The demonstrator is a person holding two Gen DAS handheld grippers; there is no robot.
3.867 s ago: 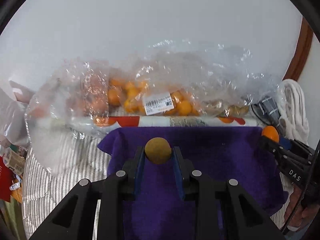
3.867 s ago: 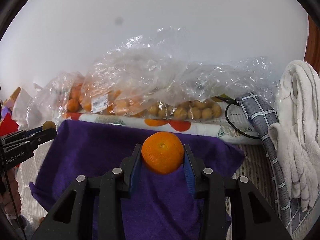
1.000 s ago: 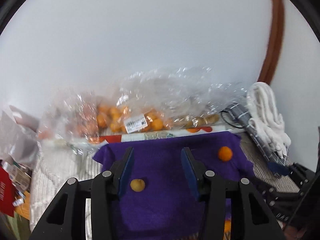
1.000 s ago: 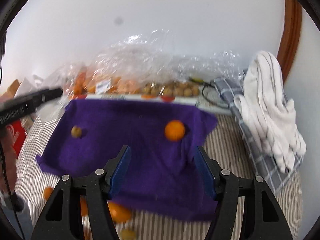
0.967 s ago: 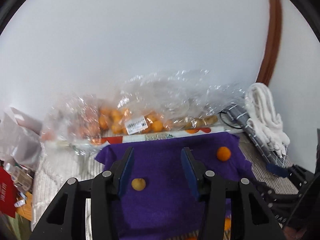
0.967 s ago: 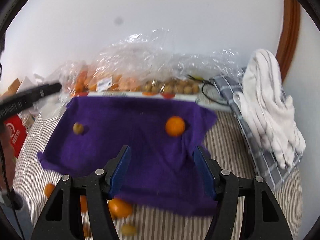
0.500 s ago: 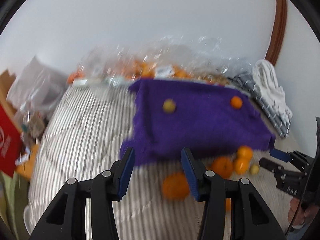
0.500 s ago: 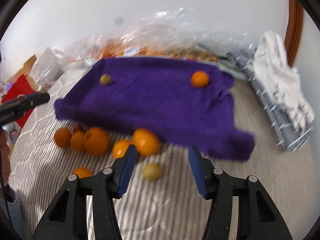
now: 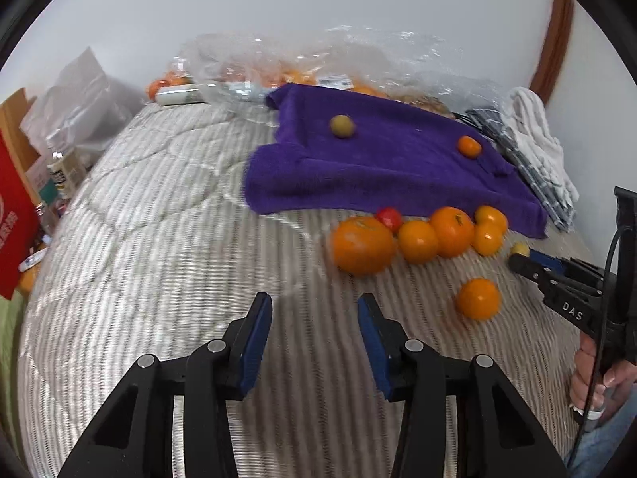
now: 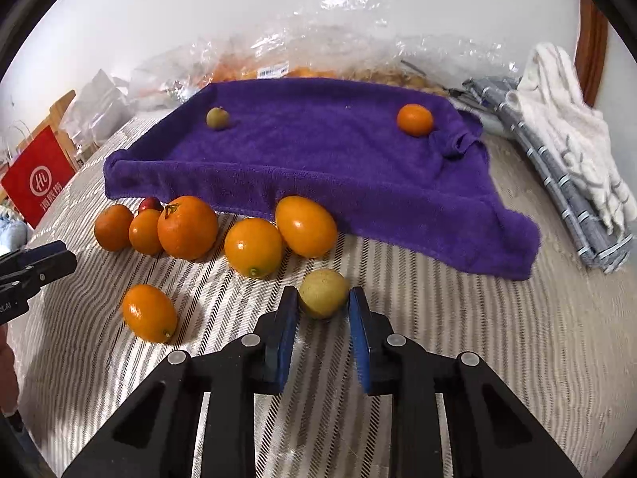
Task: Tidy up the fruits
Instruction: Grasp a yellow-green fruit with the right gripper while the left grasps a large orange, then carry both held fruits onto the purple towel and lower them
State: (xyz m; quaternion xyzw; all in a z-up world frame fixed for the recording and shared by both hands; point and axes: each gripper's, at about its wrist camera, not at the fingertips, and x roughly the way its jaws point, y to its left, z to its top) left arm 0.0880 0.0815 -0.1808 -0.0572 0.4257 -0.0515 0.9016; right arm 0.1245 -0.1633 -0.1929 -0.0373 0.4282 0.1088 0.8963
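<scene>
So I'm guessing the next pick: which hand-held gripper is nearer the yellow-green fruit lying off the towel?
Right. The right hand-held gripper brackets the yellow-green fruit; the left hand-held gripper hovers apart over bare bedspread.

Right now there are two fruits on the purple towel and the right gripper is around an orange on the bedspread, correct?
Not quite. The right gripper is around a small yellow-green fruit, not an orange, as the right wrist view shows. The rest holds: two fruits sit on the purple towel, and that fruit lies on the bedspread.

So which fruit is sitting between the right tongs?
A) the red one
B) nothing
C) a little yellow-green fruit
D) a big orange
C: the right tongs straddle the little yellow-green fruit on the striped cover; the oranges lie off to the left.
</scene>
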